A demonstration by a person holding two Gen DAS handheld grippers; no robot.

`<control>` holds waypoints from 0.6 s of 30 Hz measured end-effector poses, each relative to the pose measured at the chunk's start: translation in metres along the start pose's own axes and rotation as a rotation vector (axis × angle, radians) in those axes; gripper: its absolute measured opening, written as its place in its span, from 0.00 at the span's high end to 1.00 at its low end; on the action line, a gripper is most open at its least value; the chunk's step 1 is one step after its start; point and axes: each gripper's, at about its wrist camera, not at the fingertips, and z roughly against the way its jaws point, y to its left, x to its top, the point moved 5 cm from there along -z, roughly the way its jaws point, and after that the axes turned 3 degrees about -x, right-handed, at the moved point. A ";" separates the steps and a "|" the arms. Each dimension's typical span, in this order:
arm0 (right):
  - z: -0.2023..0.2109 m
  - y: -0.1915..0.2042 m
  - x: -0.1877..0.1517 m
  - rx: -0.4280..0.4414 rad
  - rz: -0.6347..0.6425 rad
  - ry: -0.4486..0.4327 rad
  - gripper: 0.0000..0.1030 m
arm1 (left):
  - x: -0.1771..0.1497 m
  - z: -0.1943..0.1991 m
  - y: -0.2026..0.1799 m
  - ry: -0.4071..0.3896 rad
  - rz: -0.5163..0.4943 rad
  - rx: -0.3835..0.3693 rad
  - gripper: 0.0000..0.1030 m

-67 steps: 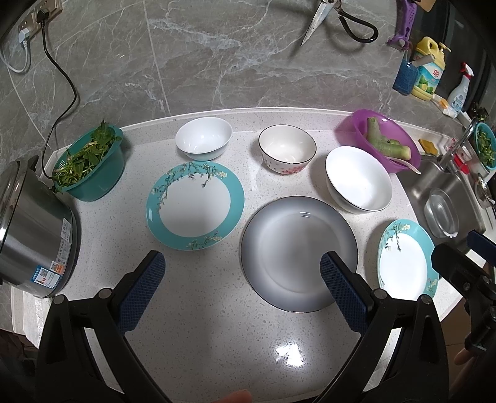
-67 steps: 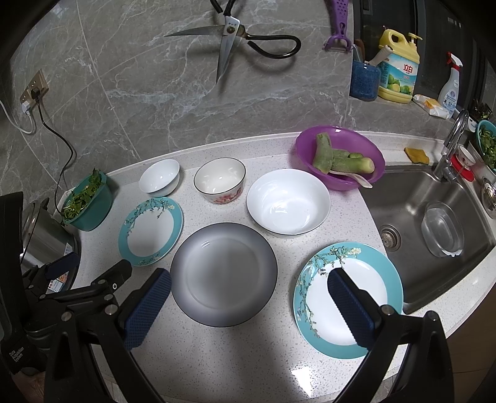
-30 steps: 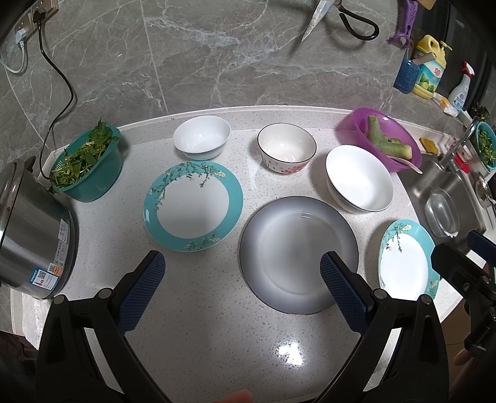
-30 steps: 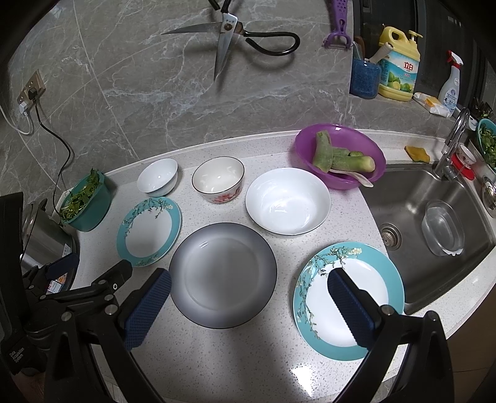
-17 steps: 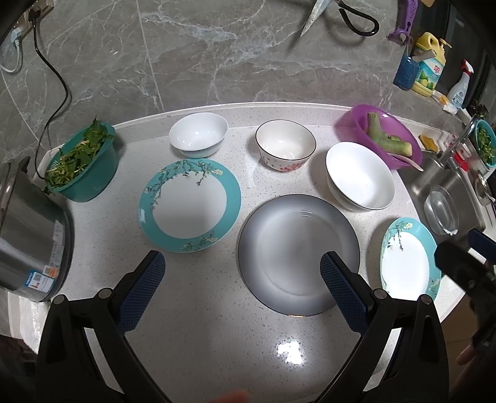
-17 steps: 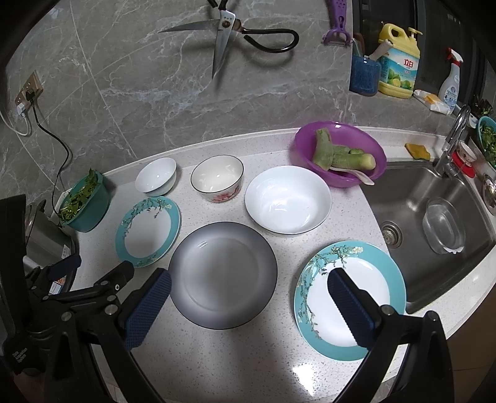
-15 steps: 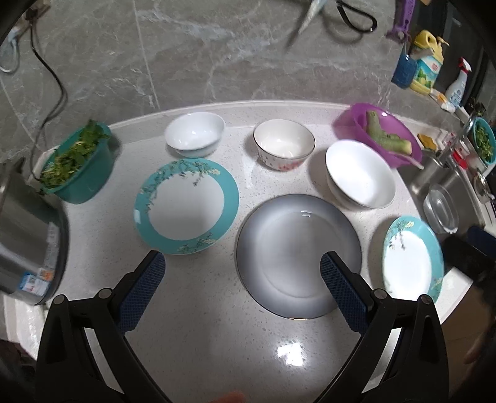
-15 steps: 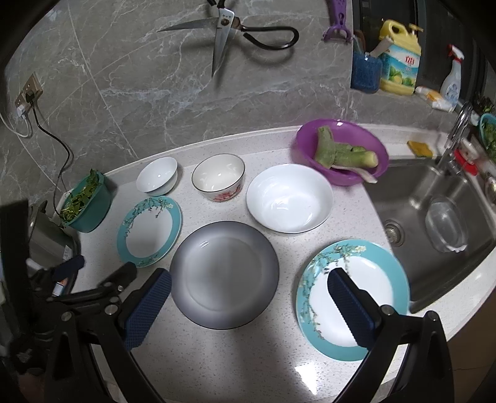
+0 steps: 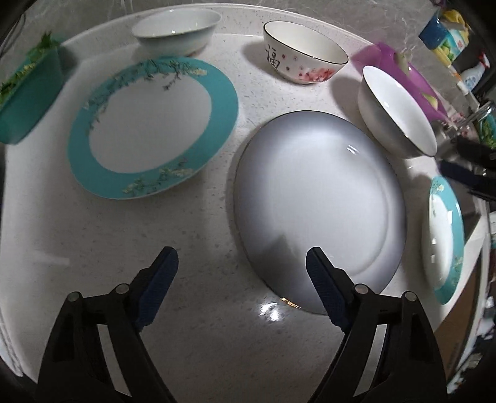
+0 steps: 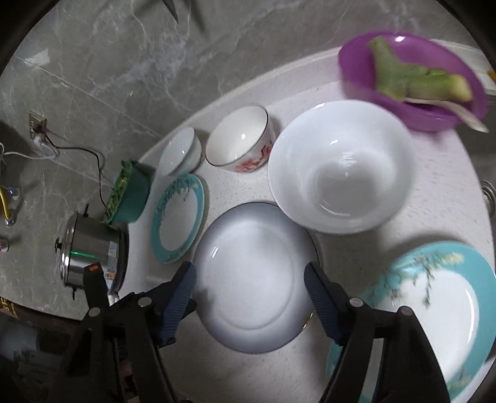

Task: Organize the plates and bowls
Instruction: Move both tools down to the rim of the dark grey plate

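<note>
A grey plate (image 9: 319, 210) lies mid-counter, also in the right wrist view (image 10: 254, 300). A teal-rimmed plate (image 9: 152, 124) lies to its left and a second teal-rimmed plate (image 10: 434, 313) to its right. Behind stand a small white bowl (image 9: 175, 29), a flowered bowl (image 9: 305, 59) and a large white bowl (image 10: 339, 167). My left gripper (image 9: 241, 272) is open and empty, low over the grey plate's near-left edge. My right gripper (image 10: 251, 285) is open and empty, its fingers straddling the grey plate.
A purple bowl (image 10: 412, 80) with green vegetable pieces sits at the back right. A teal basket of greens (image 10: 127, 195) and a steel cooker (image 10: 90, 257) stand at the left. The counter edge drops off beyond the right teal plate.
Both grippers have dropped and moved in toward the counter. The right one has swung left from over the right teal plate to over the grey plate. Both stay open.
</note>
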 end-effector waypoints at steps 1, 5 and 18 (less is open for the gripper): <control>-0.007 -0.003 0.000 0.007 -0.004 0.019 0.34 | 0.000 -0.002 0.001 0.000 0.005 -0.012 0.19; -0.027 -0.016 -0.005 -0.007 -0.017 0.079 0.42 | 0.002 -0.012 0.005 0.022 0.026 -0.021 0.29; -0.056 -0.038 -0.006 -0.134 -0.033 0.190 0.44 | 0.031 -0.027 0.006 0.020 0.061 -0.141 0.34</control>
